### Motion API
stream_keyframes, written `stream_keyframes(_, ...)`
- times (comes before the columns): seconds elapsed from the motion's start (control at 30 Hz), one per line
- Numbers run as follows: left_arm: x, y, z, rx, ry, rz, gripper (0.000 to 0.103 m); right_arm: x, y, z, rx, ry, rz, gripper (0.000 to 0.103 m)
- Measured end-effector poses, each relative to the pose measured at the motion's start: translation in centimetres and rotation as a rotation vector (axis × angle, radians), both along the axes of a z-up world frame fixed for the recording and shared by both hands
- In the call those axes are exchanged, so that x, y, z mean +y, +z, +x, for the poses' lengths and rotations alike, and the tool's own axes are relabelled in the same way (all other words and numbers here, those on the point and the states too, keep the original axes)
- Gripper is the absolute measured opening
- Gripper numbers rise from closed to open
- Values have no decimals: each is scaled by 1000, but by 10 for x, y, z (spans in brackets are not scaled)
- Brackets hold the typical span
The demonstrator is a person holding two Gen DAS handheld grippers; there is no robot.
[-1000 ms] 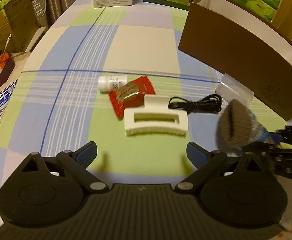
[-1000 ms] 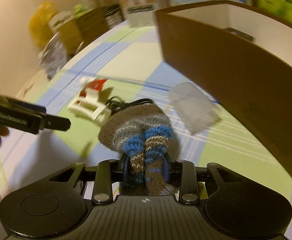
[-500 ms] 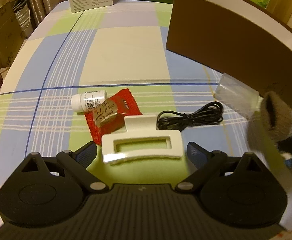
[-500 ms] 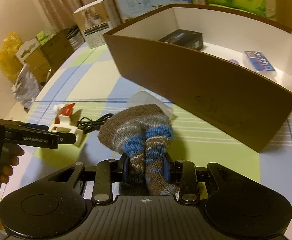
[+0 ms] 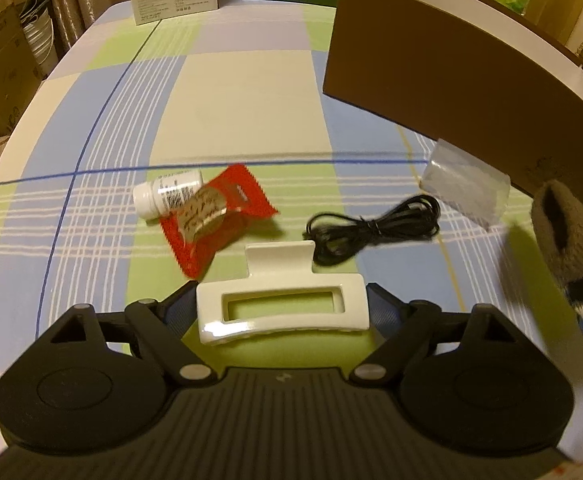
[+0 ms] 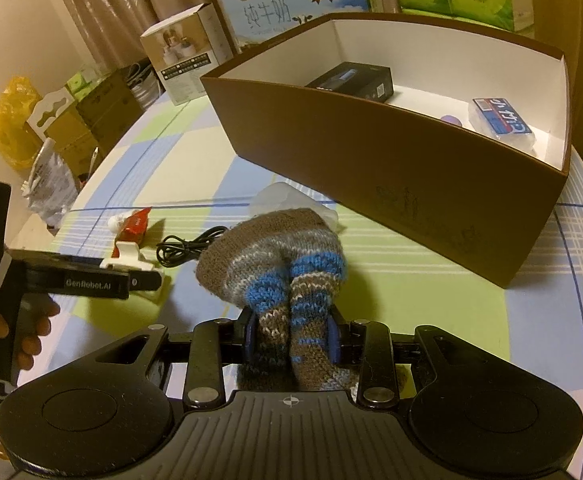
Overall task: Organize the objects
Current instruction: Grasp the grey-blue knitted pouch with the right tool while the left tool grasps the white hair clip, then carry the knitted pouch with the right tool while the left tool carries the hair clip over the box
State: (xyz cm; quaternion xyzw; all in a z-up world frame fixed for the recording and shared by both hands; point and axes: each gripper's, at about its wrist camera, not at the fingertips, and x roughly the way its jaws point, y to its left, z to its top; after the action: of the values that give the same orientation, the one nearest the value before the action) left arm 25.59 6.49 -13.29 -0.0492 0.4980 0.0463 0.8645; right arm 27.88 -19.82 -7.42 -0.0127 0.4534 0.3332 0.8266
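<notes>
Fingers of the left gripper (image 5: 281, 304) stood wide apart, flanking the glossy white rectangular hair claw clip (image 5: 281, 306) without visibly touching it; the clip lay on the checked tablecloth (image 5: 235, 92), well short of the brown cardboard box (image 5: 451, 68). Closing should be centred on the clip's long frame to prevent slipping.

Right view: the right gripper (image 6: 291, 338) was clamped on the striped brown-and-blue knitted sock (image 6: 275, 256), held before the box. Inside lay a black carton (image 6: 357, 80) and a blue tissue packet (image 6: 499, 120).
</notes>
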Motion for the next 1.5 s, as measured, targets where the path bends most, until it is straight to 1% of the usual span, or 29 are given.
stream_keyframes(0.17,-2,11,-19,-3,7,-8,85,-3,5,-6,-3,6,17,31)
stream_keyframes(0.37,-9,32,-35,-32,14,-21,85,-7,14,-11,-15,16,34,31)
stream_keyframes(0.5,-18,48,-39,-72,-10,-34,85,-12,24,-15,-28,17,54,31)
stream_keyframes(0.7,-40,70,-34,-127,-66,-45,85,-24,43,-16,-47,-6,105,31)
stream_keyframes(0.93,-66,102,-7,-207,-141,-35,85,-41,69,-3,-89,-62,139,31)
stream_keyframes(1.1,-86,120,16,-252,-192,-19,85,-52,84,15,-117,-104,150,31)
stream_keyframes(1.33,-110,138,56,-312,-233,-11,85,-57,102,52,-144,-188,176,31)
stream_keyframes(1.5,-122,146,87,-335,-251,-13,85,-58,106,81,-153,-227,184,31)
